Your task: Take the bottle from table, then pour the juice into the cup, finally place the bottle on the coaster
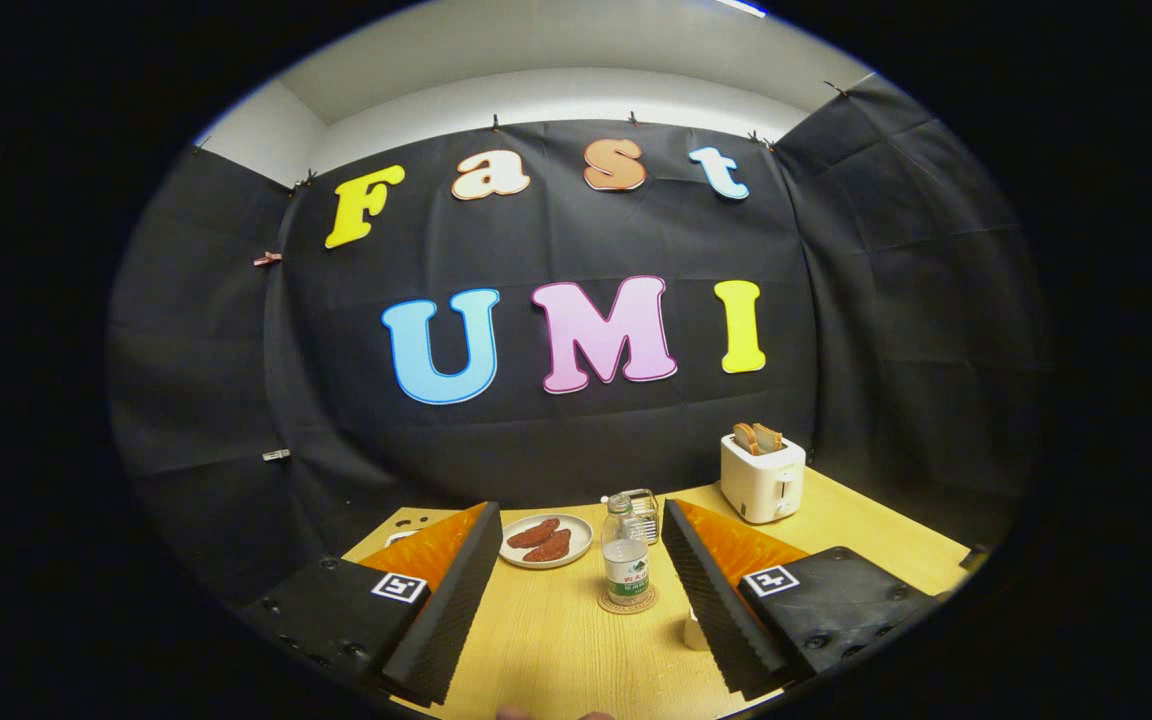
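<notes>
A clear plastic bottle (625, 563) with a white cap and a green label stands upright on a round cork coaster (627, 602) on the wooden table (546, 640). It sits between my two fingers and a little beyond their tips. My gripper (581, 520) is open, its fingers spread wide on either side with nothing held. A small pale cup (694, 630) peeks out beside the inner face of the right finger, mostly hidden by it.
A white plate (547, 541) with reddish-brown food lies left of the bottle. A small metal rack (644, 512) stands behind the bottle. A white toaster (762, 478) with bread slices sits at the back right of the table.
</notes>
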`<state>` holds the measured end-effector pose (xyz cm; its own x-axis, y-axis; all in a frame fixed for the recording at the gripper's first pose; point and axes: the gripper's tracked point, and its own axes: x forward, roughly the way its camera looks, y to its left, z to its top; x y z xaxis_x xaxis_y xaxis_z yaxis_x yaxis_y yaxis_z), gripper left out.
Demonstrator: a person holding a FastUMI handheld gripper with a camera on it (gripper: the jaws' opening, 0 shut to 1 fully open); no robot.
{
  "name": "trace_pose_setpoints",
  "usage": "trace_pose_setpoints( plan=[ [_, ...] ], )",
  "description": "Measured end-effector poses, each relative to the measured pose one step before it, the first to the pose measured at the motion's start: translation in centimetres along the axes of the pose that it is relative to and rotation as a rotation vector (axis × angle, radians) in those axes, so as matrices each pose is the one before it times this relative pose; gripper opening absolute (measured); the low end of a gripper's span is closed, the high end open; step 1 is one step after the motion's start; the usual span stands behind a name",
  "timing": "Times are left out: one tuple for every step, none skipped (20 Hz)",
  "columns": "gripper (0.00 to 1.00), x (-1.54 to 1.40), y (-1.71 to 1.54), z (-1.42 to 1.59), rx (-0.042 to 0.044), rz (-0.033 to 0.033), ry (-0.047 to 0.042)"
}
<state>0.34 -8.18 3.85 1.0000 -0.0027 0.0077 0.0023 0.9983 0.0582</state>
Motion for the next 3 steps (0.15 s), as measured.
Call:
trace_pose_setpoints(
  plan=[
    [0.98,-0.117,-0.07,0.263,-0.00417,0.01143,0.00059],
    [0.98,-0.059,-0.01,0.352,-0.0031,0.01292,-0.00217],
    [0.98,-0.078,-0.112,0.319,-0.00462,0.0078,-0.00395]
  ],
)
